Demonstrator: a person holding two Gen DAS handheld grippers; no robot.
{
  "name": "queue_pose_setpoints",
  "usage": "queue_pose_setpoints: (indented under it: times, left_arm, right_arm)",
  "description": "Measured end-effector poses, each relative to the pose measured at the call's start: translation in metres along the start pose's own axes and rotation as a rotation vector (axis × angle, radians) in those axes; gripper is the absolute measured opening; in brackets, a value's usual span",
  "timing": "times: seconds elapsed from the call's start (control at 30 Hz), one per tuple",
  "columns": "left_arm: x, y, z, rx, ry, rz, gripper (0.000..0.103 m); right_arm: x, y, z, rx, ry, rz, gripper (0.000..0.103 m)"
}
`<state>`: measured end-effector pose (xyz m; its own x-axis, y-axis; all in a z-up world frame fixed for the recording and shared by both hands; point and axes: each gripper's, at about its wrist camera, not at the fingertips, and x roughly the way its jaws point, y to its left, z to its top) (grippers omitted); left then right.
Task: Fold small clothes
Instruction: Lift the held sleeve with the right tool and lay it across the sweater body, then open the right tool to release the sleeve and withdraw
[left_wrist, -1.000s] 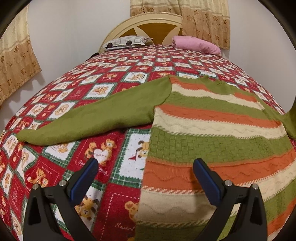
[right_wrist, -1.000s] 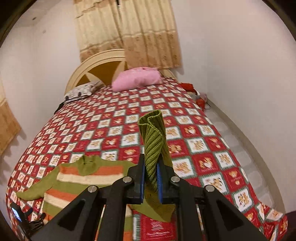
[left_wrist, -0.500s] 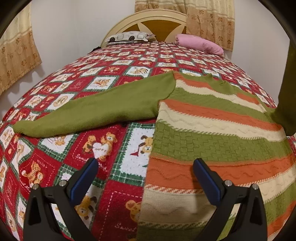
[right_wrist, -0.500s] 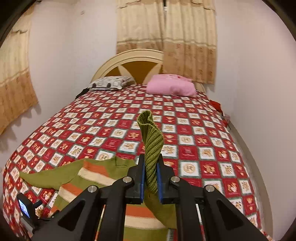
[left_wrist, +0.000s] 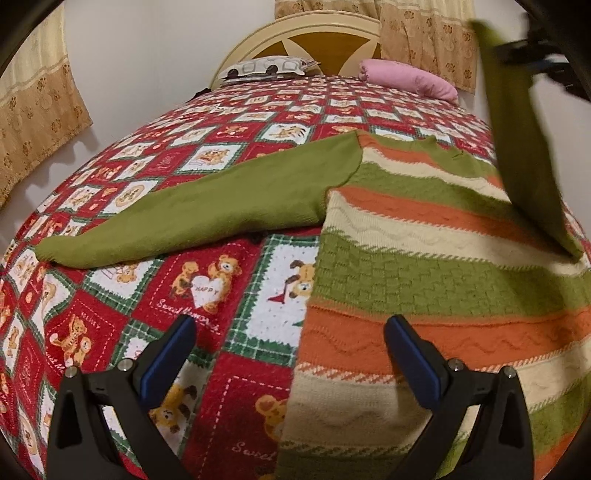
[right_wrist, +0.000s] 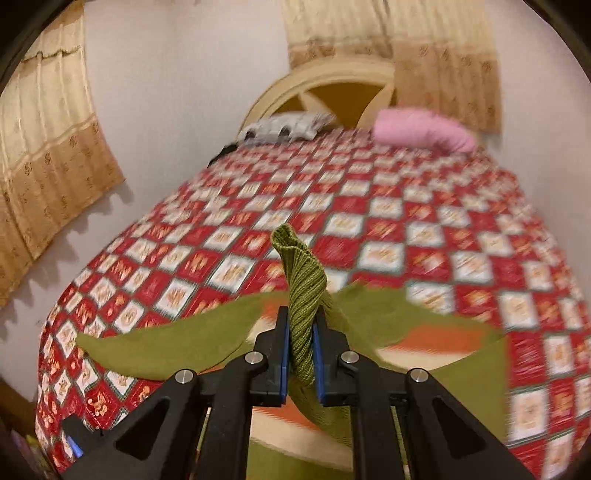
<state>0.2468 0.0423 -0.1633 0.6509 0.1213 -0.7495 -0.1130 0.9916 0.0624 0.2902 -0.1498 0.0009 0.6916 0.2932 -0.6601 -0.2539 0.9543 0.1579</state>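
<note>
A small knitted sweater (left_wrist: 424, 251) with green, orange and cream stripes lies flat on the bed. Its left green sleeve (left_wrist: 207, 218) is spread out to the left. My left gripper (left_wrist: 290, 354) is open and empty, low over the sweater's lower left edge. My right gripper (right_wrist: 300, 345) is shut on the ribbed green cuff (right_wrist: 303, 284) of the right sleeve and holds it lifted above the sweater body. The raised sleeve (left_wrist: 517, 140) hangs at the right in the left wrist view, over the sweater's right side.
The bed is covered by a red, white and green teddy-bear quilt (left_wrist: 192, 295). A pink pillow (left_wrist: 406, 79) and a patterned pillow (left_wrist: 266, 68) lie by the headboard (left_wrist: 306, 37). Curtains (right_wrist: 48, 155) hang on the left wall and behind the headboard.
My right gripper has carried the right sleeve up and leftward over the sweater body; the sleeve now shows high at the right in the left wrist view. The left gripper has moved slightly closer.
</note>
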Motion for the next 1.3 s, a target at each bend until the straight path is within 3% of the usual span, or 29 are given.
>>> queue_pose_setpoints:
  times: [0.2, 0.5, 0.57, 0.63, 0.73, 0.77, 0.9, 1.0, 1.1, 1.13, 1.23, 1.3]
  left_arm:
    - [0.002, 0.005, -0.001, -0.032, 0.008, -0.003, 0.103]
    - [0.006, 0.002, 0.0, -0.036, 0.028, -0.015, 0.103]
    - [0.007, 0.002, -0.001, -0.034, 0.032, -0.02, 0.103]
    - [0.007, 0.004, -0.001, -0.042, 0.033, -0.029, 0.103]
    - [0.007, 0.008, -0.001, -0.069, 0.035, -0.048, 0.103]
    - [0.007, 0.009, -0.001, -0.075, 0.038, -0.052, 0.103]
    - [0.008, 0.009, 0.0, -0.081, 0.045, -0.058, 0.103]
    - [0.008, 0.009, -0.001, -0.081, 0.044, -0.057, 0.103]
    - [0.008, 0.01, -0.001, -0.083, 0.043, -0.057, 0.103]
    - [0.008, 0.01, -0.001, -0.083, 0.043, -0.057, 0.103]
    - [0.008, 0.009, -0.001, -0.079, 0.041, -0.053, 0.103]
    - [0.007, 0.008, -0.001, -0.078, 0.041, -0.051, 0.103]
  right_arm:
    - [0.085, 0.036, -0.052, -0.031, 0.135, 0.033, 0.01]
    - [0.128, 0.037, -0.085, -0.056, 0.246, 0.076, 0.012]
    - [0.131, 0.035, -0.09, -0.057, 0.263, 0.103, 0.022]
    - [0.123, 0.033, -0.093, -0.046, 0.263, 0.167, 0.061]
    - [0.107, 0.03, -0.098, -0.028, 0.283, 0.325, 0.065]
    - [0.103, 0.029, -0.1, -0.033, 0.28, 0.336, 0.065]
    - [0.073, 0.0, -0.102, -0.011, 0.23, 0.267, 0.065]
    - [0.053, -0.044, -0.101, 0.071, 0.178, 0.119, 0.065]
    - [0.033, -0.106, -0.111, 0.166, 0.148, -0.131, 0.065]
    - [0.031, -0.123, -0.114, 0.193, 0.16, -0.176, 0.065]
    - [0.031, -0.172, -0.138, 0.303, 0.218, -0.236, 0.065]
    - [0.029, -0.169, -0.139, 0.239, 0.217, -0.245, 0.065]
